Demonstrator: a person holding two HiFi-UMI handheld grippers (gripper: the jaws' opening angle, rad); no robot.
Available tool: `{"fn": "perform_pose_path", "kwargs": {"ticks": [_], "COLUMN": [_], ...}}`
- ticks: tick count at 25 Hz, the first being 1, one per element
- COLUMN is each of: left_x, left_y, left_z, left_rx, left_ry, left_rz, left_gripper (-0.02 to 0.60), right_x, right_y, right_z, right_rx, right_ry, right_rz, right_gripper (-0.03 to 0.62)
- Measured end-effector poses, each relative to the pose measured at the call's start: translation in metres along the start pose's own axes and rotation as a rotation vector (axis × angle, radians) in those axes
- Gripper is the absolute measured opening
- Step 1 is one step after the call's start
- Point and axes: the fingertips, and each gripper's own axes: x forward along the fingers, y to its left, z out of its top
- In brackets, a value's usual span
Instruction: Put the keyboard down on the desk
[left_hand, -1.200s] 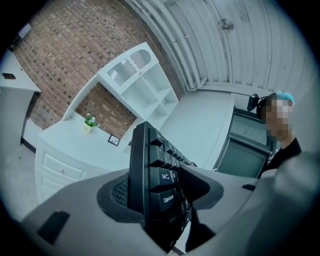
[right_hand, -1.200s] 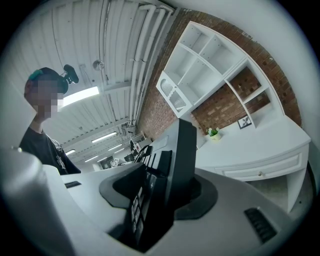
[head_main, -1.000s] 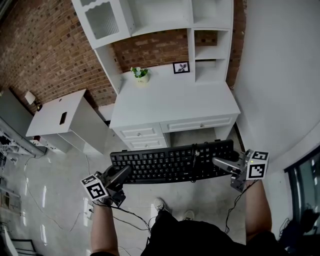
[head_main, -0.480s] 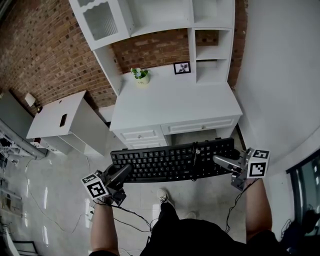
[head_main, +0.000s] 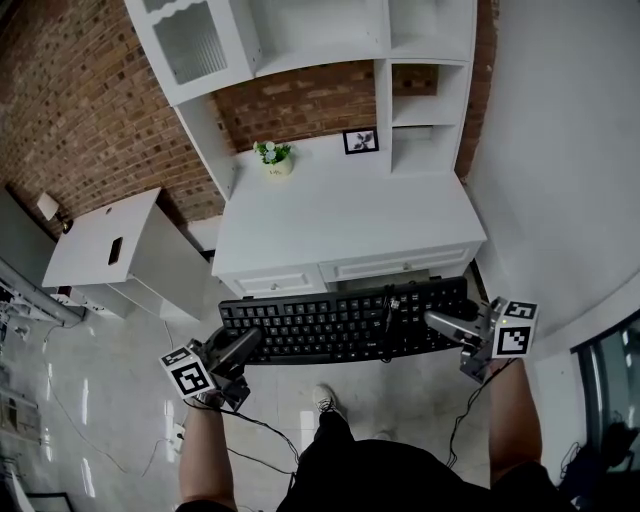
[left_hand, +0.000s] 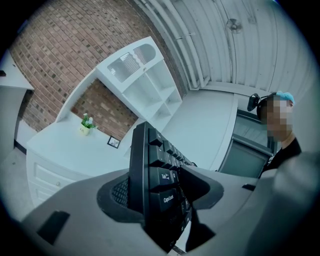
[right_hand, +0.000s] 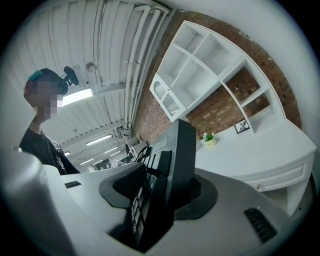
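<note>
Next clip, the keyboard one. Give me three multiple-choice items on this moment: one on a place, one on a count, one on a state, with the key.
1. Where is the keyboard?
A. flat on the desk
B. in the air in front of the desk, over the floor
C. lying on the floor

2. How many things stand on the desk top?
A. none
B. five
C. two

3. The left gripper is:
A. shut on the keyboard's end
B. open and empty
C. shut on a drawer handle

Key:
1 B: it hangs between the left gripper and the right gripper, short of the desk top.
2 C: a potted plant and a picture frame.
3 A: its jaws clamp the end with the Caps Lock key.
</note>
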Motion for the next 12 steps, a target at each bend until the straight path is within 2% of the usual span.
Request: {"fn": "perform_pose_path", "kwargs": {"ticks": [4,12], "left_x": [0.032,0.051], "left_y": [0.044,0.104], "left_z": [0.035,0.066], "left_rx": [-0.024,-0.042], "left_ry": [0.009,0.042], "left_rz": [0.009,-0.004], "left_gripper": [0.256,0.256], "right_x": [0.039,0.089], "right_y": [-0.042,-0.076], "right_z": [0.034,0.049], "right_rx": [0.020,0.055], "right_ry": [0.015,0.011], "right_rz": [-0.007,-0.040], "right_gripper": [0.196,0.196]}}
